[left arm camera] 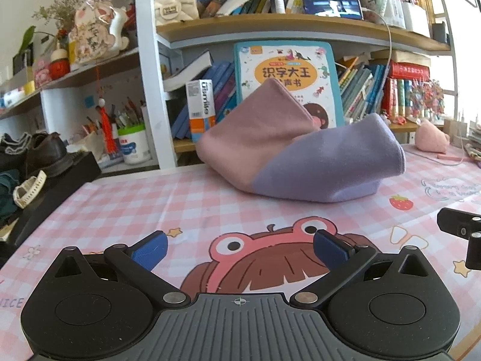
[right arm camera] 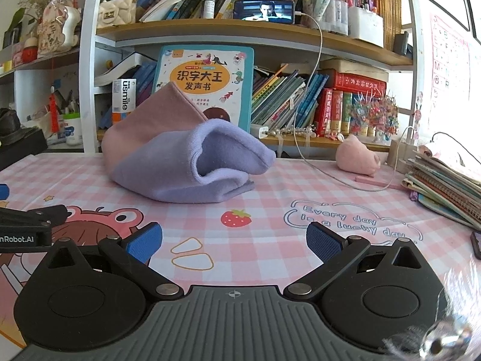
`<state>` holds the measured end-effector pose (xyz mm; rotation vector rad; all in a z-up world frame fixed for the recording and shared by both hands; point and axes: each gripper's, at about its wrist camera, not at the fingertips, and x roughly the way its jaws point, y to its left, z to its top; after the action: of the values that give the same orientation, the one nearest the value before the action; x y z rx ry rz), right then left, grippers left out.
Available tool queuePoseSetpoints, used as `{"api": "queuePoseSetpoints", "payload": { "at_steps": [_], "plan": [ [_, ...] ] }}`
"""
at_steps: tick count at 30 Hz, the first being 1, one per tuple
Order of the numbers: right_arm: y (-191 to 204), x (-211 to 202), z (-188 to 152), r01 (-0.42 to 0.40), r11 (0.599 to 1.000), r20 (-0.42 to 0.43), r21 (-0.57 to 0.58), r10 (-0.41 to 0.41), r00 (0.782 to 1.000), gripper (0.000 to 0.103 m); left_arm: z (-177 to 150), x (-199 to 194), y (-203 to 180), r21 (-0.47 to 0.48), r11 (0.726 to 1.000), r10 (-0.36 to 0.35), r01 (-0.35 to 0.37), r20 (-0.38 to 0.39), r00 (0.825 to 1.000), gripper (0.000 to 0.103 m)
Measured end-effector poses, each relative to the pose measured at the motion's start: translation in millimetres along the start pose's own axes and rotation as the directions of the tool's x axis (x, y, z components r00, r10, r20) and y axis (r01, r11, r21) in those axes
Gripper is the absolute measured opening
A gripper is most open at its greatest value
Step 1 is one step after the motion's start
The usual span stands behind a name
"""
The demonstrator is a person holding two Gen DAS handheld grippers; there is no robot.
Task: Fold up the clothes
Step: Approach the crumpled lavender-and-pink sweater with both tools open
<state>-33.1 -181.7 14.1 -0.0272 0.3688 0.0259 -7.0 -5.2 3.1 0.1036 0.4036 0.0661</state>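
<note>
Hovering open-fingered, both grippers [left arm camera: 239,248] [right arm camera: 234,242] face the garment [left arm camera: 300,156].

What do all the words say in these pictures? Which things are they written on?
"识字大王 发声书": on the big blue book leaning behind the pink and purple cloth.
"usmile": on the white box on the shelf.
"Every day is a lucky day": on the pink checked table cover.
"nRobot.AI": on the left hand-held gripper, start cut off.
Book spines on the shelves: too small to read.
</note>
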Motion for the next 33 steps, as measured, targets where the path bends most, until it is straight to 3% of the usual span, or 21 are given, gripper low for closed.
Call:
{"api": "queuePoseSetpoints", "payload": {
  "at_steps": [12,19,33],
  "plan": [
    [5.3,-2.7,0.5,-0.020,0.999,0.014,-0.033,0.021,1.000,0.103,-0.6,-7.6,-2.0,0.004,0.999,0.036,-0.036,0.050,0.998,0.103],
    [8.6,-3.8,1.7,-0.033,0.998,0.020,-0.054,0.034,0.999,0.103,0.3,-1.1,-6.3,0.033,0.999,0.038,-0.039,0.017,0.999,0.103],
    [19.1,-10.4,1.3,-0.060,0.991,0.052,-0.121,0.066,0.996,0.103,-2.5,-16.1,2.4,-0.020,0.998,0.057,-0.055,0.109,0.992,0.103]
  ]
}}
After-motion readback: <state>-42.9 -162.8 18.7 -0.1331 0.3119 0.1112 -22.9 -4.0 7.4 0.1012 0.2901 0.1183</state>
